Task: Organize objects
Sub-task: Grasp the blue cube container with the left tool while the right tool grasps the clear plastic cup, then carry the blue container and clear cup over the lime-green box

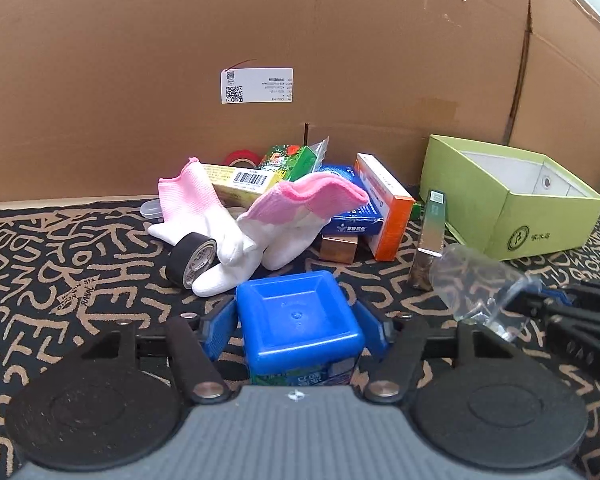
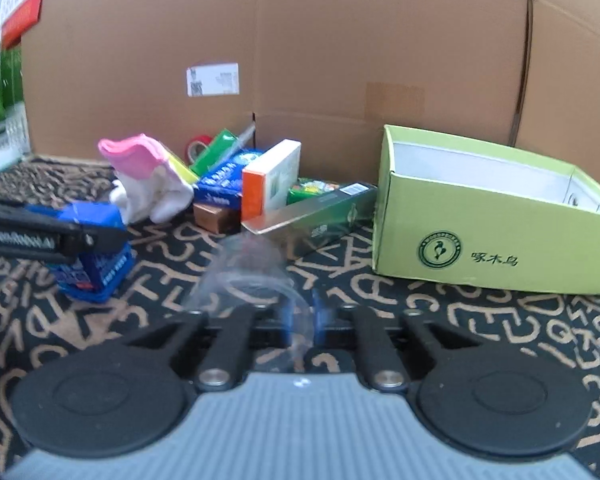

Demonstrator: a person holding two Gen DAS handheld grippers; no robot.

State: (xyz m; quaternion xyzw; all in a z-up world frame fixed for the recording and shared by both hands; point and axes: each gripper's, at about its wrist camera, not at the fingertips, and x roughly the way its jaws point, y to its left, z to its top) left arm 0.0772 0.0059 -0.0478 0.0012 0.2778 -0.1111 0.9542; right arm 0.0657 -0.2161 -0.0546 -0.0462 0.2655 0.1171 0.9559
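In the left wrist view, the left tongs (image 1: 298, 322) are clasping a blue plastic container (image 1: 300, 320) by its two side walls, its recessed square top facing up and tilted a little toward the far side. It is sitting low over the patterned cloth (image 1: 60, 264) covering the counter. Beyond it a pile is lying: pink-and-white socks (image 1: 260, 224), a black tape roll (image 1: 192, 260) on edge, a blue carton (image 1: 352, 216) and an orange-ended box (image 1: 384, 208). To the right, the right tongs (image 1: 540, 300) are coming in from the edge, pinching a clear plastic cup (image 1: 476, 284) – its long axis lying roughly level, the closed base pointing left.

In the right wrist view, the right tongs (image 2: 300, 320) are clamped on the rim of the clear plastic cup (image 2: 252, 280), which is pointing away toward the pile. The green open box (image 2: 480, 236) is standing to the right – well apart from the cup. At the left, the left tongs (image 2: 100, 240) are gripping the blue plastic container (image 2: 96, 256).
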